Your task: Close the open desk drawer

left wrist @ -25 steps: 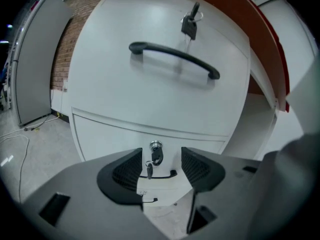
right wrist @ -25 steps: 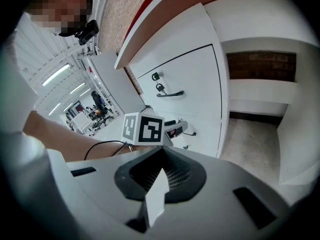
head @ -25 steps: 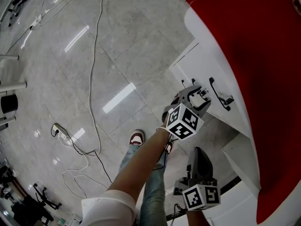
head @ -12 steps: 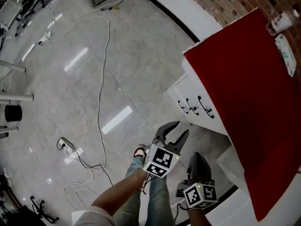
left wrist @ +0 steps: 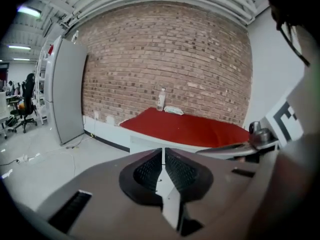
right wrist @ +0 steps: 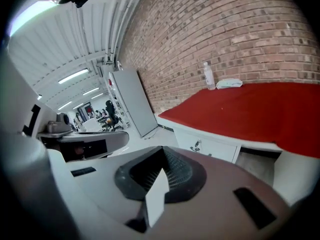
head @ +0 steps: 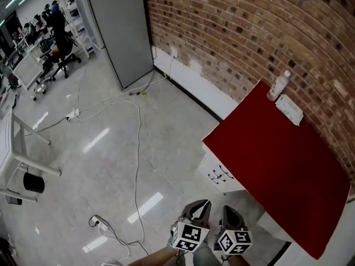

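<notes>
Desk: flat red top on a white body, standing against a rough brick wall.
Drawers: white stack under the left end of the red top, with small dark loop handles. The fronts line up flush, and I cannot tell which one the task means.
On top: a clear bottle stands upright by the wall, with a soft white packet just beside it.
Floor: glossy pale stone tiles with light glare. A thin white cable loops down to a power strip.
Grey cabinet: tall and smooth, well apart from the desk.
Left gripper: dark ribbed pads in a smooth grey shell. The jaws have just been closing and now stand together, leaving only a hairline, with nothing between them.
Right gripper: same build, with the pads pressed together and nothing held.
Head view only: the floor, the cable, the cabinet's foot, both marker cubes and far office chairs.
Left gripper view only: the desk seen head-on, with the right gripper at the frame's right.
Right gripper view only: the drawer handles from the front, the knee space beside them and the ceiling strip lights.
Pose: both grippers sit side by side at the bottom of the head view, close together. They point toward the desk, tipped a little below level and well apart from the drawers.
</notes>
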A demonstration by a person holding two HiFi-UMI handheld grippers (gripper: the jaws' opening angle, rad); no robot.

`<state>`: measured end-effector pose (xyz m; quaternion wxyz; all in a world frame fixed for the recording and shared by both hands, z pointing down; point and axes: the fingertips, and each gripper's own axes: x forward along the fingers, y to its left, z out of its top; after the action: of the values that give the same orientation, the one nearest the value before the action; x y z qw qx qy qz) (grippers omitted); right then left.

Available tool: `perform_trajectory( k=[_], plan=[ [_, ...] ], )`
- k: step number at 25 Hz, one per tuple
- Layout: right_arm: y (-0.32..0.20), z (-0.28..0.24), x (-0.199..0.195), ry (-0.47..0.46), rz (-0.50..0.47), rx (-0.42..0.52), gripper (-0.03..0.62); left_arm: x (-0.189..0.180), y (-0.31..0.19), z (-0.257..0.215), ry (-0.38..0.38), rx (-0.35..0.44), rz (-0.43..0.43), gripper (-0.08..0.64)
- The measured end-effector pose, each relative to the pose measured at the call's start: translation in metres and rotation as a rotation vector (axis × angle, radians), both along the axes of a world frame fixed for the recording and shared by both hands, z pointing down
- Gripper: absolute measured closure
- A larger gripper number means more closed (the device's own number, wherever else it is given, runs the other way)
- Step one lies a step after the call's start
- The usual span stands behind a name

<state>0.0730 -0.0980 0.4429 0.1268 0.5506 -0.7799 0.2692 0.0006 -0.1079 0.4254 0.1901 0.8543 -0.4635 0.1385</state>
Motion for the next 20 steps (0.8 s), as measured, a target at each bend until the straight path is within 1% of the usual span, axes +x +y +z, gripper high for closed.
perform_trajectory(
  k=[4, 7, 10, 13, 16, 20],
  plan=[
    [0.006, -0.052, 0.000, 0.004, -0.012, 0.067, 0.594, -0.008, 0.015, -0.060, 0.018, 0.037, -0.036, 0.541],
    [0.008, -0.085, 0.004, 0.007, -0.011, 0.124, 0.594, -0.010, 0.020, -0.091, 0.034, 0.065, -0.053, 0.548],
    [0.011, -0.109, 0.006, 0.002, 0.000, 0.159, 0.594, -0.013, 0.021, -0.112, 0.080, 0.070, -0.069, 0.549],
    [0.010, -0.130, 0.010, 0.000, 0.015, 0.192, 0.594, -0.012, 0.017, -0.137, 0.145, 0.068, -0.081, 0.549],
    [0.014, -0.143, 0.018, 0.005, 0.030, 0.210, 0.594, -0.003, 0.020, -0.152, 0.158, 0.079, -0.068, 0.549],
    [0.017, -0.146, 0.032, 0.005, 0.046, 0.206, 0.594, 0.011, 0.024, -0.150, 0.151, 0.070, -0.066, 0.549]
  ],
)
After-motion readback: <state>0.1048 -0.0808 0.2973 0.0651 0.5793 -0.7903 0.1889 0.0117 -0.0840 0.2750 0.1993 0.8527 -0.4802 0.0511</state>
